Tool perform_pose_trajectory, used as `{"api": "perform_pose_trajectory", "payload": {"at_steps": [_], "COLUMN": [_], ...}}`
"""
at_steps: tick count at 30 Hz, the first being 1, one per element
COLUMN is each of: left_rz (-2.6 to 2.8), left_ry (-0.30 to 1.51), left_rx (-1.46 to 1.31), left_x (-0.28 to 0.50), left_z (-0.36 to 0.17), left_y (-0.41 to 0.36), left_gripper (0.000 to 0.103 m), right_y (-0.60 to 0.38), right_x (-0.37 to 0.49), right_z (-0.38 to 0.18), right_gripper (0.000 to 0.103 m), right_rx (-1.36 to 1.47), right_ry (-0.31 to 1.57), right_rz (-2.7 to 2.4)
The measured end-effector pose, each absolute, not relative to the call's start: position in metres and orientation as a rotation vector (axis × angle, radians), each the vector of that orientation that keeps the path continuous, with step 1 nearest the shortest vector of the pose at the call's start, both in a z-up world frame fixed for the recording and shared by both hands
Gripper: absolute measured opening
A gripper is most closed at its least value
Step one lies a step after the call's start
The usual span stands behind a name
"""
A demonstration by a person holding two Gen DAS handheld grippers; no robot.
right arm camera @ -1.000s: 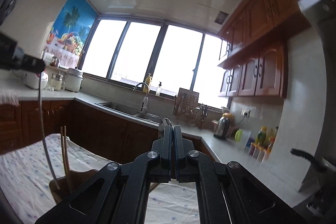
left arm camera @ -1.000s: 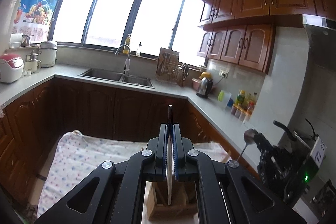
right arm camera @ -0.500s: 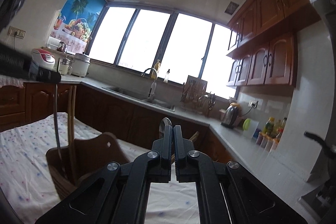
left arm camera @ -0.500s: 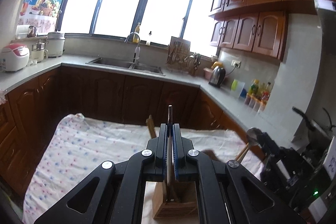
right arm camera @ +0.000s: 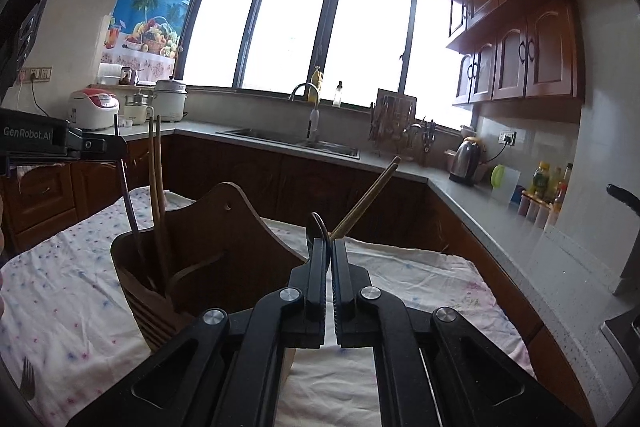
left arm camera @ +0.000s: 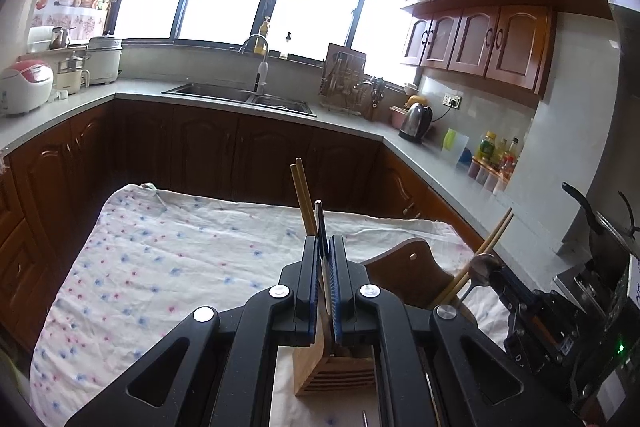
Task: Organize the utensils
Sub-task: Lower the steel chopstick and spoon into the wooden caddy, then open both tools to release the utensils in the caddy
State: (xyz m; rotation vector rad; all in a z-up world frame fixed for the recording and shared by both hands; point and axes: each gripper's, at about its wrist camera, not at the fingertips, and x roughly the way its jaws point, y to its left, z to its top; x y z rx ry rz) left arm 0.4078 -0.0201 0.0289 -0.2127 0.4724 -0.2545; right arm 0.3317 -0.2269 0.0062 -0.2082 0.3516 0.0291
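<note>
Left claw (left arm camera: 327, 247) is pinching a thin dark-handled utensil (left arm camera: 319, 223), held upright over the wooden holder (left arm camera: 336, 367) on the cloth-covered worktop (left arm camera: 160, 259). Right claw (right arm camera: 328, 255) is pressed together on a spoon (right arm camera: 316, 227), bowl end poking up past the tips. The holder sits mid-worktop; one chopstick pair (right arm camera: 156, 195) stands in its left compartment, another pair (right arm camera: 366, 201) leans out the far right side. A fork (right arm camera: 27, 375) lies on the cloth, near left.

Judging the step: lowering both utensils into the holder. Keep each vertical, line up over a free slot (dividers are narrow), avoid knocking the chopsticks, let go only once the tip is well inside.

Writing: "GenRobot.AI" on the left claw's body (right arm camera: 32, 139), seen from the right wrist. A label at the right edge of the left view is unreadable.
</note>
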Motion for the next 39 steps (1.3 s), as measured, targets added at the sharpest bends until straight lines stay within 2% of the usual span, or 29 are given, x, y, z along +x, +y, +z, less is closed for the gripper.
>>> {"api": "perform_pose_trajectory", "payload": {"at_steps": [10, 12, 14, 15, 17, 18, 19, 20, 21, 22, 25, 30, 39], "left_rz": [-0.242, -0.238, -0.227, -0.224, -0.219, -0.215, -0.204, -0.194, -0.186, -0.176, -0.152, -0.152, -0.16], "left_ry": [0.503, 0.51, 0.518, 0.516, 0.513, 0.517, 0.52, 0.516, 0.515, 0.514, 0.531, 0.559, 0.596], "left_rx": [-0.212, -0.213, -0.217, -0.223, -0.23, -0.231, -0.237, -0.243, -0.246, -0.247, -0.242, -0.24, -0.256], "left_x": [0.405, 0.405, 0.405, 0.403, 0.398, 0.397, 0.393, 0.389, 0.386, 0.381, 0.366, 0.336, 0.278], "left_z": [0.027, 0.028, 0.03, 0.031, 0.033, 0.033, 0.034, 0.035, 0.035, 0.035, 0.035, 0.035, 0.036], "left_y": [-0.019, -0.019, -0.017, -0.016, -0.013, -0.013, -0.011, -0.009, -0.008, -0.006, -0.003, -0.001, 0.004], "left_gripper": [0.007, 0.011, 0.024, 0.033, 0.04, 0.051, 0.065, 0.071, 0.083, 0.089, 0.098, 0.099, 0.099], "right_y": [-0.235, -0.238, -0.242, -0.244, -0.249, -0.252, -0.257, -0.261, -0.265, -0.271, -0.284, -0.296, -0.301], "right_x": [0.338, 0.338, 0.334, 0.332, 0.325, 0.322, 0.318, 0.315, 0.313, 0.307, 0.295, 0.267, 0.218], "right_z": [0.013, 0.015, 0.019, 0.021, 0.026, 0.029, 0.031, 0.032, 0.032, 0.033, 0.032, 0.029, 0.02], "right_gripper": [0.006, 0.017, 0.054, 0.058, 0.062, 0.065, 0.074, 0.082, 0.084, 0.085, 0.091, 0.096, 0.096], "right_rx": [-0.152, -0.133, -0.097, -0.079, -0.043, -0.016, 0.016, 0.046, 0.07, 0.102, 0.172, 0.28, 0.35], "right_ry": [0.392, 0.397, 0.4, 0.398, 0.394, 0.399, 0.406, 0.413, 0.42, 0.429, 0.466, 0.511, 0.594], "right_rz": [0.049, 0.058, 0.077, 0.088, 0.095, 0.101, 0.109, 0.114, 0.115, 0.115, 0.119, 0.123, 0.112]}}
